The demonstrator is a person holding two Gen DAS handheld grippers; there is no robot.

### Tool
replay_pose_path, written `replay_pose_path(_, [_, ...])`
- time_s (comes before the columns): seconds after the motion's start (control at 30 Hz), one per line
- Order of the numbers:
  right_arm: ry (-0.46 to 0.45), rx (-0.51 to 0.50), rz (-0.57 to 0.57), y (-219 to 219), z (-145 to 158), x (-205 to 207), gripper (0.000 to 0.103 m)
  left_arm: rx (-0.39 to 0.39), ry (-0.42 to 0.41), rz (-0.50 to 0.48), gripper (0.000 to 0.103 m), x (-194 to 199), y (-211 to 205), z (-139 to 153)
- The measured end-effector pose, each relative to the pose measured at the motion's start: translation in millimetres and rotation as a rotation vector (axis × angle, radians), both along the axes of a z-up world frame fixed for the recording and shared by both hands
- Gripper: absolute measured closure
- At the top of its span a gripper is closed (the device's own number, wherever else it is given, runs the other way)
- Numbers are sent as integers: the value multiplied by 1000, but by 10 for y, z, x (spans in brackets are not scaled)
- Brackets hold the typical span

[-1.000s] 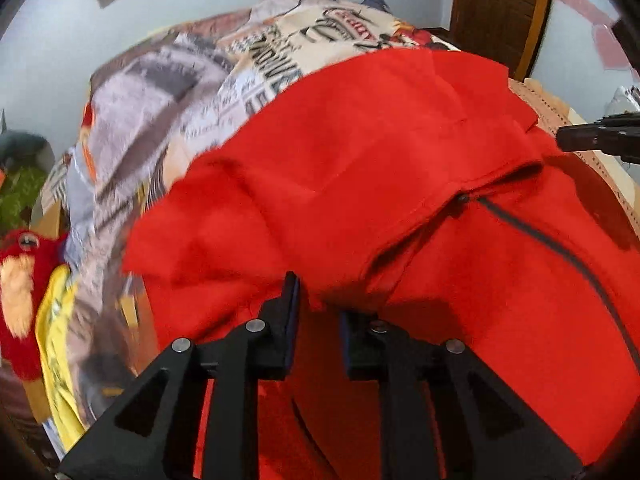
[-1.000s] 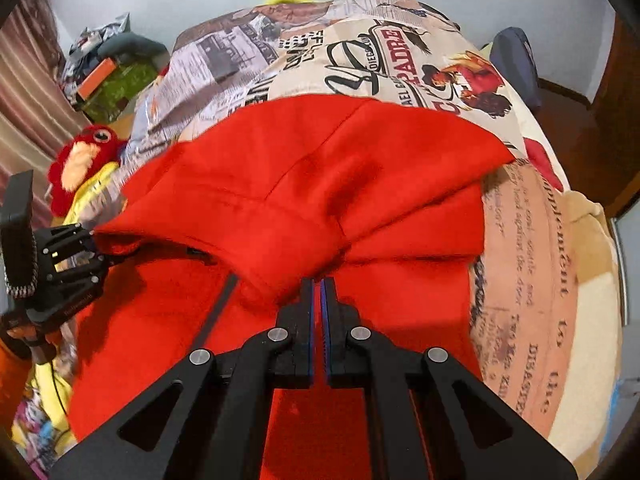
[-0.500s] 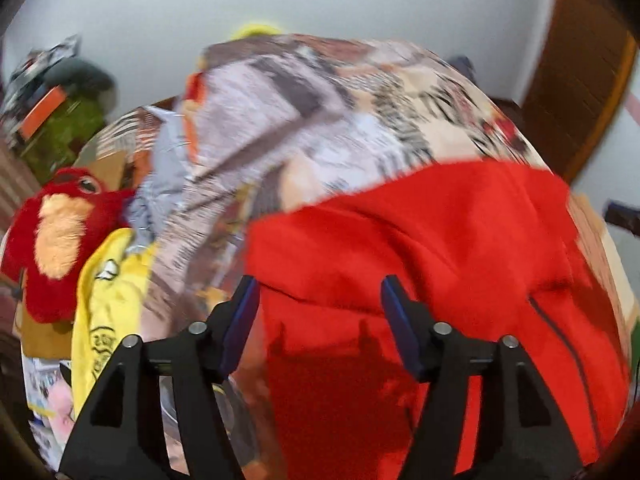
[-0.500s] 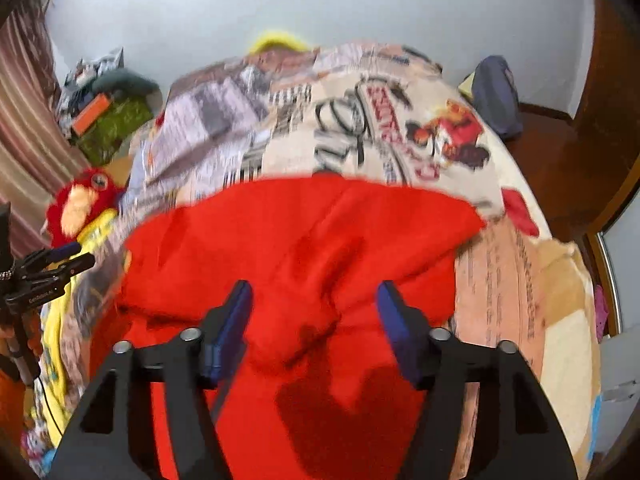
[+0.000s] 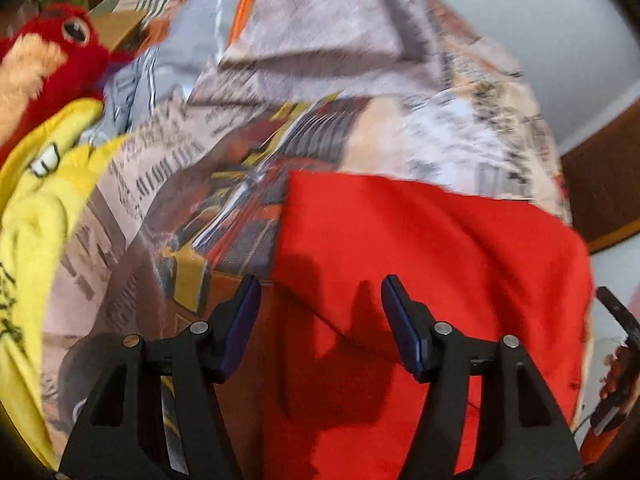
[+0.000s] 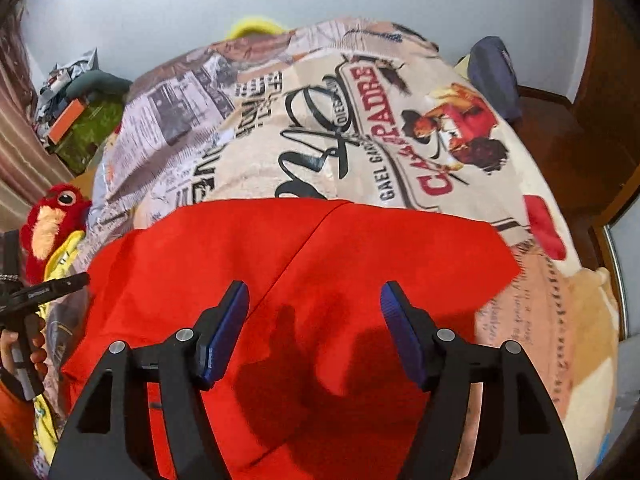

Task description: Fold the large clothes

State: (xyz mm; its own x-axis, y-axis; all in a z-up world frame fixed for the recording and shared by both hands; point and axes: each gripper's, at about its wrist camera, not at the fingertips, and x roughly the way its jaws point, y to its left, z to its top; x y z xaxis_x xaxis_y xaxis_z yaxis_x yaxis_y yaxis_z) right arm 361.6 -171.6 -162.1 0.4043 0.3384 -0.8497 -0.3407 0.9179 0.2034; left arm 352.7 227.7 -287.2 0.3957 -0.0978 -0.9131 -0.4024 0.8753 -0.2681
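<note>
Both grippers had let go of the red garment [image 6: 304, 264] since a second earlier. Left gripper [image 5: 320, 312]: jaws closing but set wide, nothing pinched, hovering over the garment's left edge after swinging toward the bed's left side. Right gripper [image 6: 314, 312]: jaws spread wide, empty, above the garment's middle.

Garment lay flat-folded on the printed bedspread [image 6: 280, 128], near the bed's front. Soft matte fabric, straight top edge, one diagonal seam.

Right view alone showed the bedspread's poster lettering, a dark blue bag [image 6: 494, 76] at the far corner, and a hand on the left gripper's handle. Left view alone showed, blurred, the crumpled spread's folds close up. Both caught the fuzzy red plush toy [image 5: 52, 56] and yellow cloth [image 5: 36, 216] beside it.
</note>
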Motion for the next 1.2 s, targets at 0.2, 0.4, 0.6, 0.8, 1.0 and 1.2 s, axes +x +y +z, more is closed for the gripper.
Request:
replay_pose_path(0.2, [62,-25,-17,23,-342,159,38,4,-35,18,93,167,19,-160])
replay_pose_path(0.4, [18,-98,25,26,-383,131,38,97,-55,19,97,185,19,-8])
replay_pose_path(0.6, [10,-185,10,-95,-407,70,37,113,-72,-4,96,73,36,90])
replay_pose_path(0.8, [26,-159,-2,-198,-177,-113,37,249,-78,-111,96,-97,-232,305])
replay_pose_path(1.0, [-49,-113,49,-48,162,-359,37,271,-196,-216,92,-176,-628,883])
replay_pose_path(1.2, [-43,-38,108,177,185,-455,37,260,-277,-305,91,-97,-1169,1152])
